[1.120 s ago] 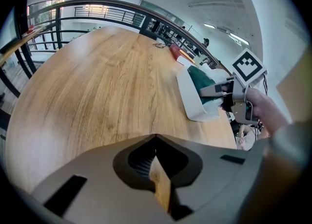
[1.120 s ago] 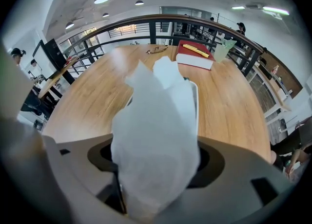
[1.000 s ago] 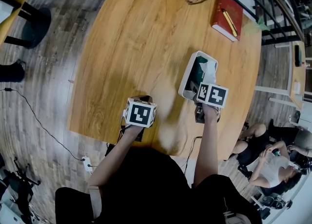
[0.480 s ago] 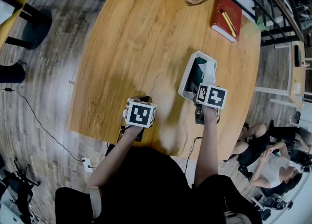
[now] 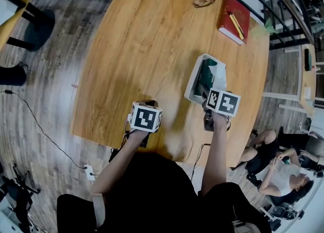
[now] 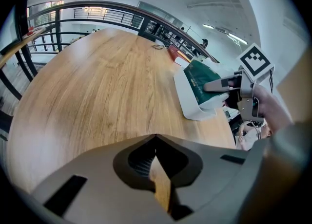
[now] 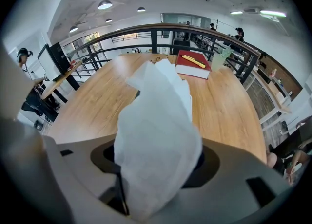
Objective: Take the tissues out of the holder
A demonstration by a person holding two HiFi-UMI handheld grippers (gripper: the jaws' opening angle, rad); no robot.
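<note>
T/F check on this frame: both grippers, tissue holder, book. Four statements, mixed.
1. The right gripper is empty. False: its jaws, which have just been closing, pinch a crumpled white tissue.
2. The left gripper holds nothing. True.
3. The white plastic tissue holder stands on the floor. False: it rests on the oval wooden table.
4. A yellow pen lies on the red hardcover book. True.
</note>
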